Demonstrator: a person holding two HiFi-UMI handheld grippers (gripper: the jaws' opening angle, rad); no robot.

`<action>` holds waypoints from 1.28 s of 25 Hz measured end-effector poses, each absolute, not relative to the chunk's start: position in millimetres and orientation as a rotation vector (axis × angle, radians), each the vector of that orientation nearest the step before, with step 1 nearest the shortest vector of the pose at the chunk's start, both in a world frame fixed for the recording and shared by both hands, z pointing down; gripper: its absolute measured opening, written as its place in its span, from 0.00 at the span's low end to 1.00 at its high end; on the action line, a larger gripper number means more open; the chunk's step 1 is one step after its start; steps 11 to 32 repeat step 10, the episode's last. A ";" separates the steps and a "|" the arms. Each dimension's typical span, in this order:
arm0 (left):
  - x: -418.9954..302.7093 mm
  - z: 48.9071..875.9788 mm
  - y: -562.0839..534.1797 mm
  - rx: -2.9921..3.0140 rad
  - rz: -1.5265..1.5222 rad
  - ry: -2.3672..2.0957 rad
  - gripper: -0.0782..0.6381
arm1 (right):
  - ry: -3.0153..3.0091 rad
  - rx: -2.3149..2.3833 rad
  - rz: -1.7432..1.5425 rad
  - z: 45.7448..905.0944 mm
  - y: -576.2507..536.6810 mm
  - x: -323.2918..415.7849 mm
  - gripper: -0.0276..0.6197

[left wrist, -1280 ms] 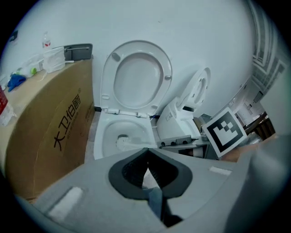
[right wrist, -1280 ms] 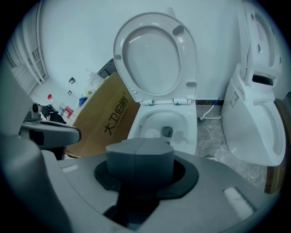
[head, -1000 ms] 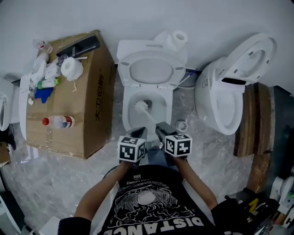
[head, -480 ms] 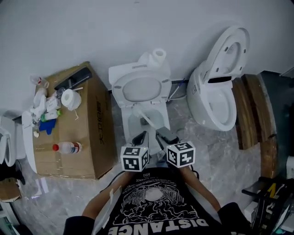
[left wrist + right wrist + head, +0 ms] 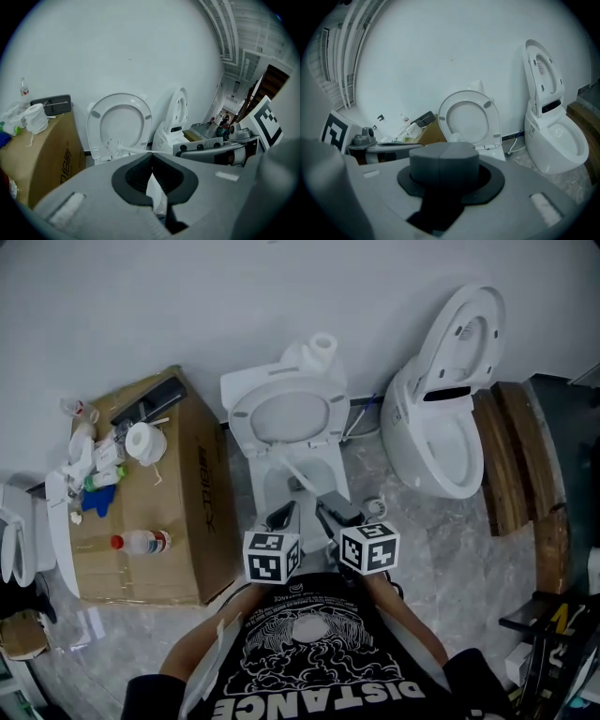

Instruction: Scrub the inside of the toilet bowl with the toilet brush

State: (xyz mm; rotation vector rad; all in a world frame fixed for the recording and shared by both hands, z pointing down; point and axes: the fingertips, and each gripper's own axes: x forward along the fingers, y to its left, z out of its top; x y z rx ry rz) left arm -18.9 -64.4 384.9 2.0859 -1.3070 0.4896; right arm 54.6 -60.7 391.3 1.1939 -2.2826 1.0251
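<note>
Your right gripper (image 5: 324,504) clamps the brush (image 5: 296,475), your left gripper (image 5: 281,516) is closed on nothing; scrub hard and the thin handle may twist loose.

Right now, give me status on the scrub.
Right gripper shut on toilet brush, head at back of toilet bowl. Left gripper shut, empty. Seat up, nothing blocking.

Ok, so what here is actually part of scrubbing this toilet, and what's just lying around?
For the job:
toilet brush
toilet bowl
its raised seat

Just lying about:
second toilet
cardboard box
toilet paper roll
red-capped bottle
wooden planks
</note>
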 end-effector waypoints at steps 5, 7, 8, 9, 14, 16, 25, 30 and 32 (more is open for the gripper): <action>-19.0 385.7 -65.3 2.078 0.488 -1.298 0.10 | -2.276 1.197 1.044 392.4 -64.3 55.8 0.27; -20.8 387.0 -65.4 2.071 0.483 -1.298 0.10 | -2.279 1.186 1.043 393.7 -64.1 52.8 0.27; -21.7 388.0 -65.0 2.069 0.482 -1.297 0.10 | -2.281 1.180 1.042 394.7 -63.4 51.1 0.27; -22.5 389.1 -64.4 2.067 0.481 -1.297 0.10 | -2.281 1.173 1.042 395.8 -62.5 49.5 0.27; -23.3 390.3 -63.8 2.066 0.480 -1.296 0.10 | -2.282 1.168 1.041 397.0 -61.6 47.9 0.27; -23.3 390.3 -63.8 2.066 0.480 -1.296 0.10 | -2.282 1.168 1.041 397.0 -61.6 47.9 0.27; -23.3 390.3 -63.8 2.066 0.480 -1.296 0.10 | -2.282 1.168 1.041 397.0 -61.6 47.9 0.27; -23.3 390.3 -63.8 2.066 0.480 -1.296 0.10 | -2.282 1.168 1.041 397.0 -61.6 47.9 0.27; -23.3 390.3 -63.8 2.066 0.480 -1.296 0.10 | -2.282 1.168 1.041 397.0 -61.6 47.9 0.27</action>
